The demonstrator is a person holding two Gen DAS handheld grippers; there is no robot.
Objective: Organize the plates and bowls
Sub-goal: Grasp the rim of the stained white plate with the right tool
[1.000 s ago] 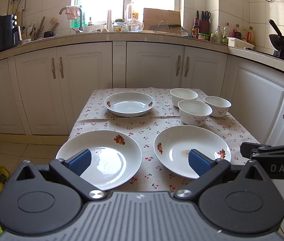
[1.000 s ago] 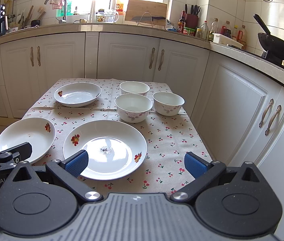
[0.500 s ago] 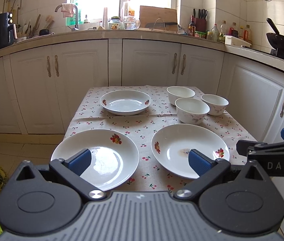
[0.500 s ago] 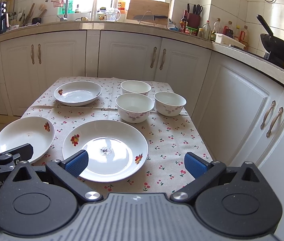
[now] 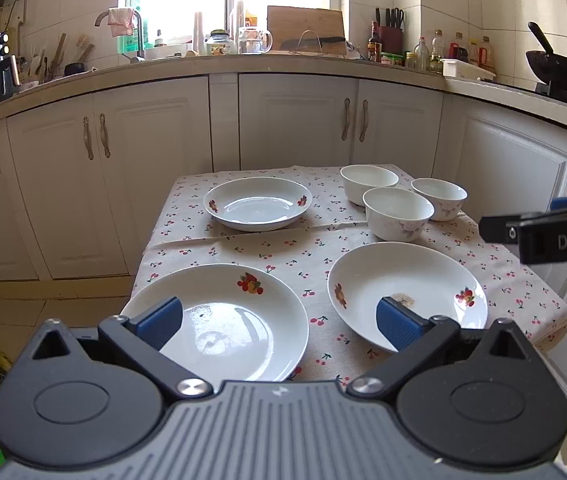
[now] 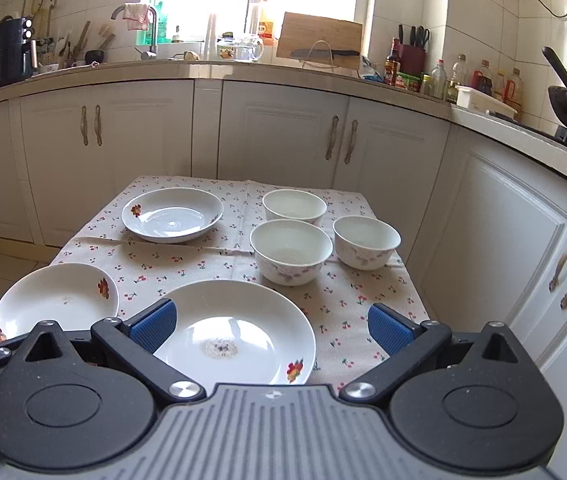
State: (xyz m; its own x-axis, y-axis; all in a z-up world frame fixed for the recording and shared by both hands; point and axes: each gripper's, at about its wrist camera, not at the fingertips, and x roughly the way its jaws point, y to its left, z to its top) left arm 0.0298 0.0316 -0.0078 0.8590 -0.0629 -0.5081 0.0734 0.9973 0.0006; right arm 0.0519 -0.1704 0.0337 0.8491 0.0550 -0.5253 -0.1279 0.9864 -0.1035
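- "das" in pale letters on the side of the right gripper (image 5: 543,236), poking in past the left gripper's right finger; "bot." readable at the left edge of the right wrist view, rest cut off.
- left gripper (image 5: 279,322) spread wide, nothing between the blue pads (image 5: 161,322), hanging over the near edge of the cherry-print tablecloth (image 5: 243,248).
- right gripper just as wide and empty too.
- near-left plate (image 5: 227,320) right ahead of the left pad, near-right plate (image 5: 407,288) behind the right pad.
- far plate (image 5: 258,203) well ahead, between the fingers.
- three bowls (image 6: 291,250) clustered ahead of the right gripper, all upright, mouths up.
- round stuff, so no long axis.
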